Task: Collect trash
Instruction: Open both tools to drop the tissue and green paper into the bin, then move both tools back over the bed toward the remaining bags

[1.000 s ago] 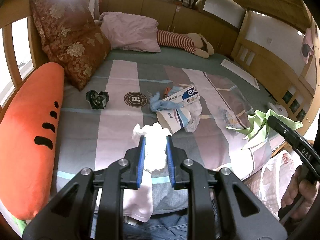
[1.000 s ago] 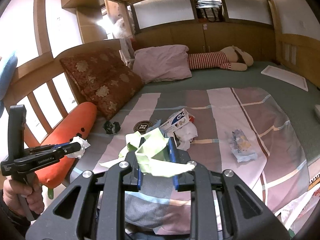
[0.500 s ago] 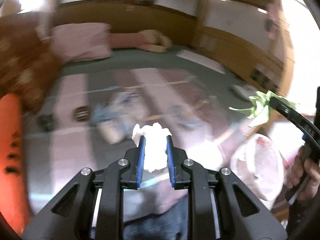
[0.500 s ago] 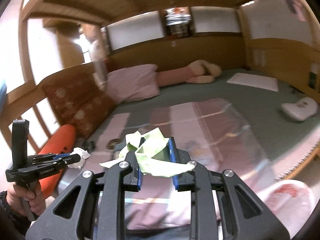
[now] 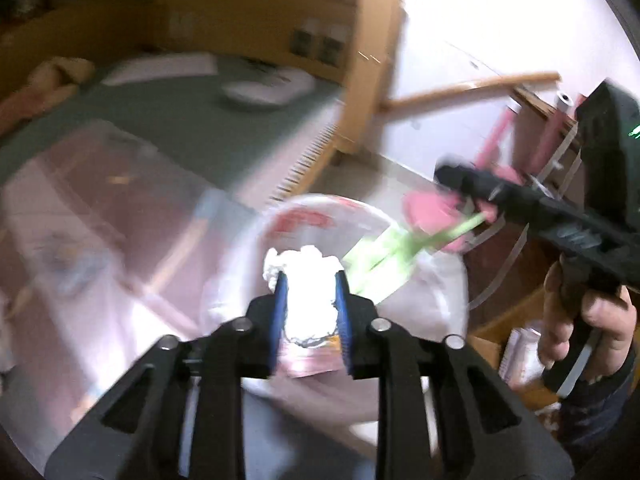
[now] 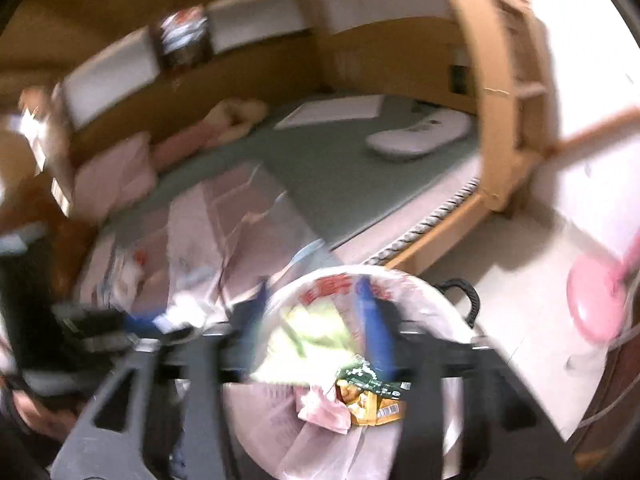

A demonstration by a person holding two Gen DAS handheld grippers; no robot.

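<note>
Over the white plastic-lined trash bin [image 5: 436, 280], both grippers' jaws have just been opening: left gripper [image 5: 308, 300] around crumpled white tissue [image 5: 306, 292], right gripper [image 6: 316, 316] parted around green paper scrap [image 6: 308, 332].

This is a bedroom in a home. A wide bed [image 6: 360, 168] with a grey-green sheet fills most of the room, framed in light wood [image 6: 496, 92] with posts and a paneled headboard wall behind it. A pink pillow [image 6: 116, 176] and a soft toy [image 6: 228, 120] lie near the bed's far edge, and a pink-and-grey striped blanket [image 6: 224, 216] covers the near part. Beside the bed's near corner stands a bin lined with a plastic bag [image 6: 424, 292] holding wrappers, on a pale floor [image 6: 520, 280].
</note>
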